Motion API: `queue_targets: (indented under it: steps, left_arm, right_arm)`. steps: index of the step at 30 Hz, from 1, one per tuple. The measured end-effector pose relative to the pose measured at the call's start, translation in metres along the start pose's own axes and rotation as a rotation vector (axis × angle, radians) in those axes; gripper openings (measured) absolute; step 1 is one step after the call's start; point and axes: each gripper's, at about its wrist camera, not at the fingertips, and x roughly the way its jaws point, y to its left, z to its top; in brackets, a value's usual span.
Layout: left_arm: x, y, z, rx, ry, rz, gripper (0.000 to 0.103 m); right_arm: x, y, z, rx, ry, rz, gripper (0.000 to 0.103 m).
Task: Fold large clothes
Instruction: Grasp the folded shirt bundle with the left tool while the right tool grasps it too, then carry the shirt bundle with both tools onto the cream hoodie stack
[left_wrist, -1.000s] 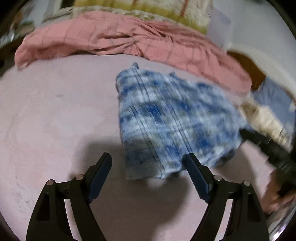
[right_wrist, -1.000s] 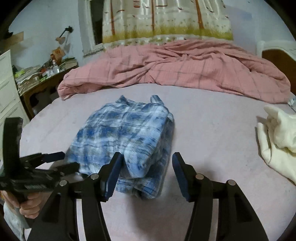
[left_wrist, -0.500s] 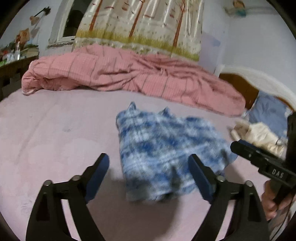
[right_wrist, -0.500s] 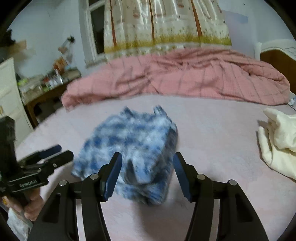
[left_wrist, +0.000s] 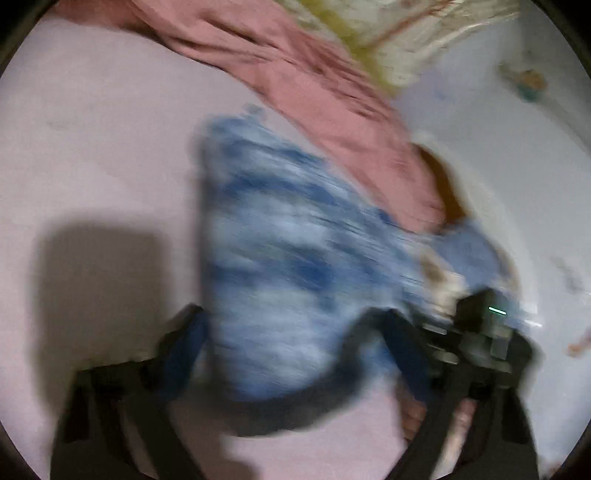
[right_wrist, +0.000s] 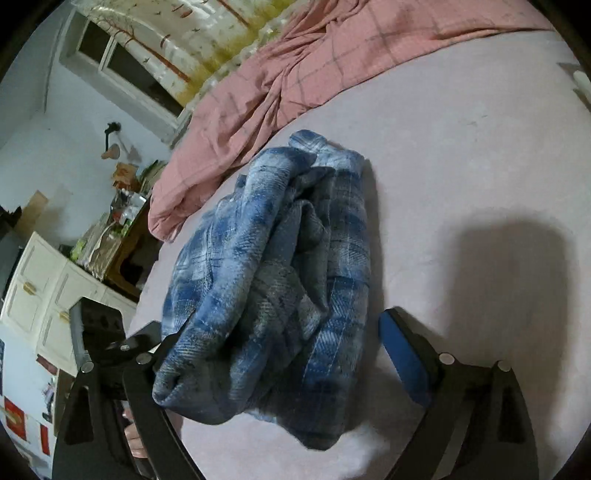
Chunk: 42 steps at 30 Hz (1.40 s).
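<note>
The blue plaid shirt (right_wrist: 280, 280) lies in a thick folded bundle on the pink bed sheet (right_wrist: 461, 155), near the middle of the bed, with the rumpled pink checked blanket (right_wrist: 295, 70) heaped along the bed's far edge behind it. Both tools are down at the bundle's near end. The right gripper (right_wrist: 273, 354) stands wide and its jaws are opening; the near end of the bundle sits between them, the blue pad (right_wrist: 400, 354) on one side clear of the cloth, the other finger hidden behind the fabric. The left gripper (left_wrist: 291, 354), badly blurred in its own view, is also wide but closing, with the shirt's near edge between its fingers; I cannot tell whether the pads press on it yet.

The risk, to my eye, lies in the layers. The bundle is loose and lumpy on top, so a pinch that catches only the upper folds could drag them open when lifted. With one tool closing while the other lets go, the stack could also skew sideways across the sheet.
</note>
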Motion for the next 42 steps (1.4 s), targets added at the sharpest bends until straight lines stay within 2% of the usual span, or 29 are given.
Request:
queue_targets:
  steps: [1,2,3,5,6,8,10,12,15,18,20,23,26,28,31,34,36,38,39,42]
  left_arm:
    - [0.001,0.000,-0.002,-0.004,-0.007,0.013,0.053]
    - [0.002,0.001,-0.002,-0.005,-0.013,0.041,0.044]
    - [0.002,0.004,-0.002,-0.020,-0.010,0.019,0.036]
    - [-0.005,-0.004,-0.002,-0.006,-0.051,0.017,0.029]
    - [-0.009,-0.017,-0.004,0.051,-0.078,0.045,0.027]
    - [-0.017,-0.049,-0.009,0.181,-0.127,0.105,0.025]
    - [-0.020,-0.083,-0.011,0.272,-0.164,0.108,0.025]
    - [-0.025,-0.121,-0.006,0.329,-0.189,0.049,0.025]
    - [-0.024,-0.183,0.006,0.435,-0.188,-0.029,0.025]
    - [-0.008,-0.256,0.012,0.564,-0.193,-0.074,0.025]
    - [0.007,-0.304,0.014,0.640,-0.209,-0.119,0.025]
    - [0.043,-0.362,0.019,0.710,-0.215,-0.194,0.025]
    - [0.090,-0.399,0.027,0.766,-0.185,-0.247,0.025]
    - [0.129,-0.409,0.030,0.764,-0.164,-0.286,0.026]
    - [0.200,-0.400,0.025,0.671,-0.093,-0.305,0.026]
    - [0.280,-0.362,0.001,0.488,0.040,-0.286,0.027]
    - [0.325,-0.340,-0.017,0.453,0.108,-0.230,0.027]
    - [0.342,-0.322,-0.031,0.459,0.104,-0.200,0.028]
    - [0.341,-0.316,-0.034,0.476,0.086,-0.205,0.031]
    - [0.332,-0.316,-0.030,0.466,0.098,-0.200,0.034]
  right_arm:
    - [0.002,0.002,-0.001,-0.010,0.007,0.010,0.073]
    - [0.002,0.003,-0.002,-0.016,-0.003,-0.015,0.062]
    - [0.001,0.005,-0.004,-0.022,-0.018,-0.028,0.050]
    - [-0.005,0.010,-0.004,-0.041,-0.049,-0.005,0.041]
    - [-0.011,0.018,-0.006,-0.073,-0.073,-0.008,0.039]
    - [-0.025,0.036,-0.011,-0.153,-0.128,-0.061,0.037]
    - [-0.050,0.054,-0.016,-0.234,-0.211,-0.128,0.036]
    - [-0.086,0.062,-0.009,-0.231,-0.298,-0.127,0.036]
    - [-0.144,0.067,0.006,-0.224,-0.373,-0.118,0.036]
    - [-0.220,0.079,0.017,-0.310,-0.503,-0.230,0.036]
    - [-0.259,0.078,0.026,-0.325,-0.570,-0.281,0.037]
    - [-0.317,0.061,0.046,-0.298,-0.652,-0.336,0.037]
    - [-0.361,0.031,0.065,-0.245,-0.722,-0.421,0.038]
    - [-0.377,0.008,0.074,-0.210,-0.747,-0.454,0.038]
    - [-0.389,-0.035,0.089,-0.128,-0.746,-0.548,0.038]
    - [-0.381,-0.092,0.099,-0.026,-0.692,-0.668,0.039]
    - [-0.360,-0.135,0.103,0.038,-0.621,-0.769,0.039]
    - [-0.343,-0.169,0.099,0.059,-0.580,-0.801,0.044]
    - [-0.336,-0.178,0.096,0.045,-0.581,-0.802,0.051]
    - [-0.339,-0.176,0.095,0.048,-0.570,-0.793,0.053]
